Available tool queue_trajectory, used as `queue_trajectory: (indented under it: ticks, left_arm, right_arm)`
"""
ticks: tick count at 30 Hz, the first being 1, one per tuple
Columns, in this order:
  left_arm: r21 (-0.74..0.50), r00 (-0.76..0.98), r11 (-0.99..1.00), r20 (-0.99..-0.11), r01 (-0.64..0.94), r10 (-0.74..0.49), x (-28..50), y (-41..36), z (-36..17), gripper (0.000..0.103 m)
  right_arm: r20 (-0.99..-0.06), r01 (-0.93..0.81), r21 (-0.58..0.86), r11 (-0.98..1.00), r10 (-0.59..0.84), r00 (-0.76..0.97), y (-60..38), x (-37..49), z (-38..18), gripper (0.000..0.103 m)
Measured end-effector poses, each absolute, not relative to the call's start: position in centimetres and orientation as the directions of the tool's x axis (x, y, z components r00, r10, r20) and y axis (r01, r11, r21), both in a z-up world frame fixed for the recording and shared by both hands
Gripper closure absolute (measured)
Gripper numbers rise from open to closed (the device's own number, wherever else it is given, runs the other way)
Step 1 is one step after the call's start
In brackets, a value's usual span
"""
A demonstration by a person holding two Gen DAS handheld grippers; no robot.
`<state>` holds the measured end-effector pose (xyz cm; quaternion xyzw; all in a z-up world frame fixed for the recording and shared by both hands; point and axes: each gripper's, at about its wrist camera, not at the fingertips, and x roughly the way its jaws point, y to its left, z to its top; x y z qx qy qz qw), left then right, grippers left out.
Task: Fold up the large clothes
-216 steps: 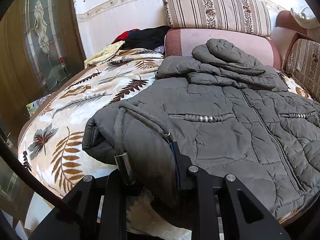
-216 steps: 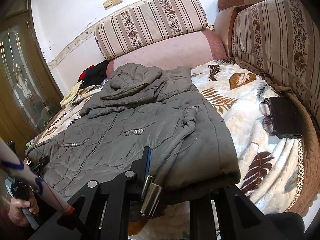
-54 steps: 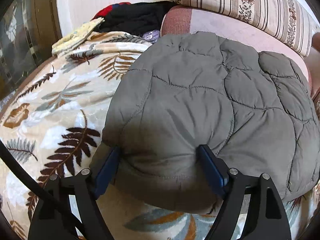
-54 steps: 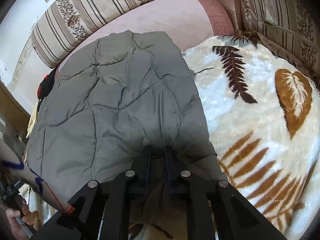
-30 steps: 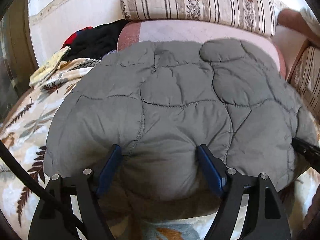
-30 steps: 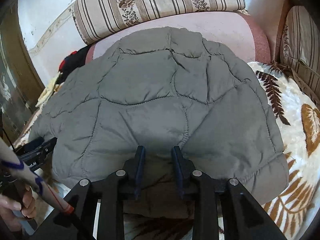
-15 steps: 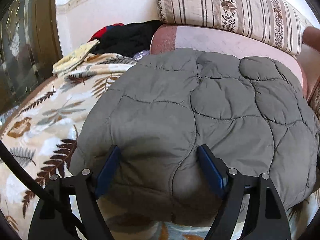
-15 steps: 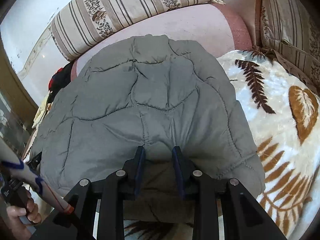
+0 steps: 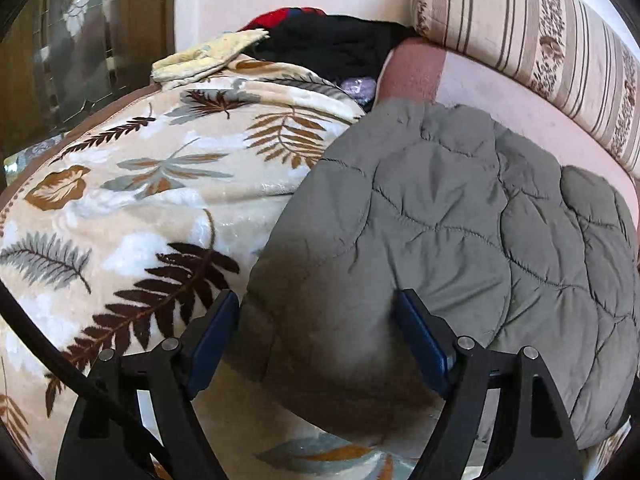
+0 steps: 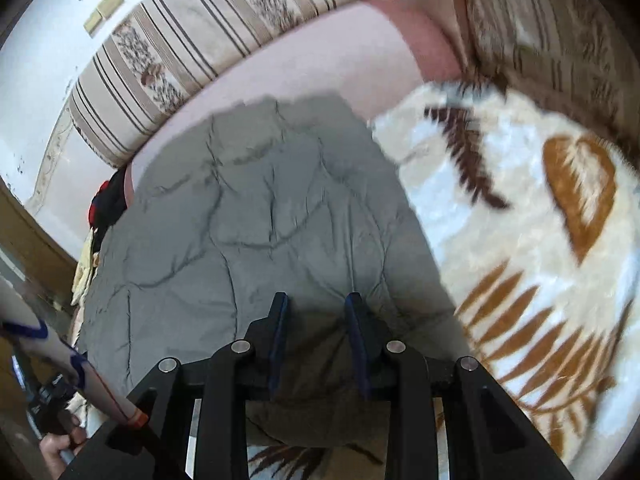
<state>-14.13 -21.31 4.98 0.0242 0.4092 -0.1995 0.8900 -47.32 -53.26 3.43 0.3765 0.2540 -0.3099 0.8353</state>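
Note:
A grey quilted jacket [image 9: 460, 240] lies folded into a thick bundle on a leaf-patterned blanket [image 9: 140, 208], its far edge against the pink sofa back. My left gripper [image 9: 318, 300] stands wide at the bundle's near left corner, and the padding bulges between its blue pads [image 9: 420, 340], which press into it. In the right wrist view the jacket [image 10: 248, 220] fills the middle. My right gripper [image 10: 316, 300] is closed narrowly on a pinched fold of the near edge. The layers folded underneath are hidden.
Striped cushions [image 9: 520, 40] top the pink sofa back [image 10: 304, 60]. A pile of black and red clothes [image 9: 332, 48] and a yellow cloth [image 9: 204, 58] lie at the far left. A glass door [image 9: 60, 60] stands left. A hand [image 10: 60, 444] shows at lower left. Blanket [image 10: 520, 240] spreads to the right.
Both views have rolled and swung. The jacket now sits further right in the left view and further left in the right view, with more blanket showing. Both grips stay on the near edge.

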Motion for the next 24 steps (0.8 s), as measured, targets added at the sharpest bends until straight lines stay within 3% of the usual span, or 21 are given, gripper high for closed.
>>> queue_trajectory:
  ticks: [4,9,14,18,22,24]
  left_arm:
    - [-0.199,0.552,0.919,-0.748,0.341,-0.367,-13.6,-19.7,5.9,0.023]
    - [-0.273,0.554,0.933,-0.752,0.234,-0.358,-12.5,-16.5,6.6,0.023]
    - [-0.246,0.451,0.931,-0.822,0.268,-0.347,-12.1,-17.3,4.9,0.022]
    - [-0.261,0.452,0.926,-0.815,0.272,-0.362,-12.4,-16.9,5.7,0.023]
    - [-0.346,0.408,0.917,-0.822,0.199,-0.398,-11.9,-15.3,5.4,0.016]
    - [-0.404,0.360,0.900,-0.825,0.162,-0.435,-11.5,-14.6,4.8,0.016]
  right_arm:
    - [-0.649,0.696,0.510,0.506,-0.305,0.697,-53.6,-48.0,3.8,0.071]
    - [-0.619,0.715,0.528,0.458,-0.369,0.693,-54.0,-50.5,5.7,0.061]
    - [-0.677,0.746,0.531,0.402,-0.328,0.658,-54.8,-50.8,4.4,0.060]
    - [-0.670,0.730,0.569,0.378,-0.302,0.678,-55.1,-51.6,4.7,0.060]
    - [-0.674,0.760,0.569,0.314,-0.351,0.650,-55.2,-53.2,5.0,0.028]
    - [-0.675,0.758,0.592,0.275,-0.344,0.652,-55.4,-54.0,4.5,0.028]
